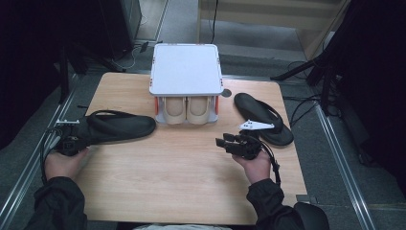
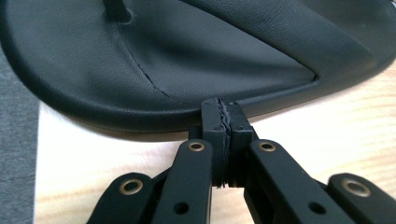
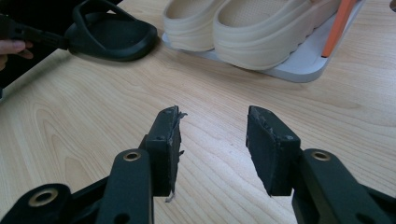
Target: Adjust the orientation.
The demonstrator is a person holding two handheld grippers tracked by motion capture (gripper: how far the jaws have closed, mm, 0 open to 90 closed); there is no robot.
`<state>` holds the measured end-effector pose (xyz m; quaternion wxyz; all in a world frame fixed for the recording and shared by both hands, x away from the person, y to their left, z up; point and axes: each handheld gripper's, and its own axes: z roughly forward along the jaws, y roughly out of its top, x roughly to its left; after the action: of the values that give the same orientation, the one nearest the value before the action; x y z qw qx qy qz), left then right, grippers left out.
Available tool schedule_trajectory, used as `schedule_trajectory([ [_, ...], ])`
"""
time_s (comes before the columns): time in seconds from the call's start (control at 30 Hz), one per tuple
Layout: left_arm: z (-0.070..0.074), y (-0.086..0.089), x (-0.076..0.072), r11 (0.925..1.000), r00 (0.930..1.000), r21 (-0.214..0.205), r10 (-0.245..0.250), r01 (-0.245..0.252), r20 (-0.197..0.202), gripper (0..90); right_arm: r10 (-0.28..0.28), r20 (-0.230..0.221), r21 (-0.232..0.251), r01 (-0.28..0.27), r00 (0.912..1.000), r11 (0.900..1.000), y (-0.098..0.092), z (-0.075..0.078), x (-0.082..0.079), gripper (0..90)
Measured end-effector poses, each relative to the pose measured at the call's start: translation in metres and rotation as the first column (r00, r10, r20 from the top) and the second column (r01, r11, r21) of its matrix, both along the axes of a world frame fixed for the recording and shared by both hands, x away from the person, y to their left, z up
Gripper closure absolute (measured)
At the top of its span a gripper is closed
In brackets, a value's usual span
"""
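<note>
A black flip-flop [image 1: 119,127] lies on the left of the wooden table [image 1: 182,177], toe pointing right. My left gripper [image 1: 81,136] is at its heel end. In the left gripper view its pads [image 2: 223,116] are pressed together, tips against the rim of the sole [image 2: 187,60], with nothing visible between them. The second black flip-flop [image 1: 263,117] lies at the right. Just left of it, my right gripper [image 1: 221,140] hovers over bare wood, its jaws [image 3: 212,135] wide apart and empty, aimed toward the left flip-flop [image 3: 112,37].
A white two-level shoe rack [image 1: 186,69] with orange posts stands at the back middle of the table. A pair of cream clogs [image 1: 186,110] sits on its lower shelf [image 3: 299,65]. Dark stands and cables surround the table.
</note>
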<state>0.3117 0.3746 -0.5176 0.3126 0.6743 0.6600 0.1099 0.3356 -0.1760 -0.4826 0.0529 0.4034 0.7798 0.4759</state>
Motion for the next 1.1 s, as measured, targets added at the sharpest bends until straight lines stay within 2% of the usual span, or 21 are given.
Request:
schedule_trajectory([
  [0.33,-0.002,0.006,0.029,0.9995,0.9993,-0.006,0.032,-0.032,0.021,90.0,-0.009,-0.001,-0.009,0.009,1.0000,0.9999,-0.003,0.000,-0.004,55.8],
  [0.57,-0.001,0.007,0.056,0.9988,0.9984,0.002,0.049,-0.049,0.029,90.0,-0.032,0.002,-0.008,0.032,0.9995,0.9995,-0.010,0.000,-0.008,55.8],
  [0.73,-0.001,0.007,0.074,0.9974,0.9964,-0.005,0.071,-0.071,0.045,90.0,-0.050,0.000,-0.013,0.050,0.9987,0.9987,-0.015,-0.001,-0.013,55.8],
  [1.0,-0.002,0.008,0.098,0.9953,0.9946,-0.039,0.090,-0.088,0.052,90.0,-0.098,-0.011,0.000,0.098,0.9952,0.9952,-0.026,-0.003,-0.020,55.8],
  [1.1,-0.002,0.006,0.104,0.9964,0.9959,-0.039,0.077,-0.076,0.048,90.0,-0.107,-0.008,-0.003,0.107,0.9942,0.9943,-0.029,-0.004,-0.023,55.8],
])
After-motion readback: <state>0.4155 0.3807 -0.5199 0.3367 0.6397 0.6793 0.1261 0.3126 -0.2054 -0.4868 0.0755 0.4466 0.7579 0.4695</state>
